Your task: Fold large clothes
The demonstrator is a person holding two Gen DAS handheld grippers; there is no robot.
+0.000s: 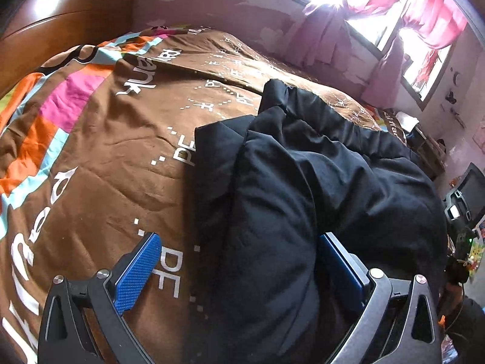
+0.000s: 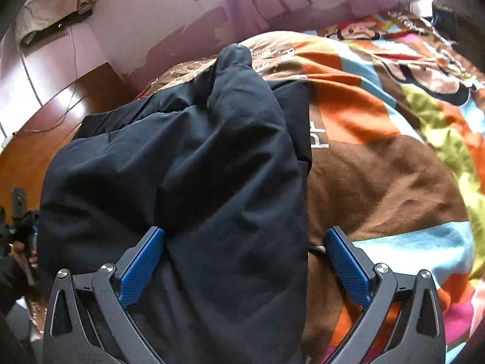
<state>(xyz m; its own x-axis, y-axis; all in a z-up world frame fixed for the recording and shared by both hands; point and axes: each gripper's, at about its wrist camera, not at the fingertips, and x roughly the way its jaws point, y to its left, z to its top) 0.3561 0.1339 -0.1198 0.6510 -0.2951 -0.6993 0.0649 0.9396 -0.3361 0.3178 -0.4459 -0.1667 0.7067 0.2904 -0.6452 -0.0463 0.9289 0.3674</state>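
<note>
Two grippers, left gripper [image 1: 239,270] and right gripper [image 2: 245,261], hang with jaws apart over a black padded jacket [image 2: 182,166] at frame centre, bunched on the patterned bedspread [image 1: 100,151]; partly gathered, it apparently still needs folding flat.

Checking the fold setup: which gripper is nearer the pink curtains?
Left. The left gripper sits open over the black garment on the bed side toward the pink curtains; the right gripper, also open, is on the side toward the headboard.
</note>
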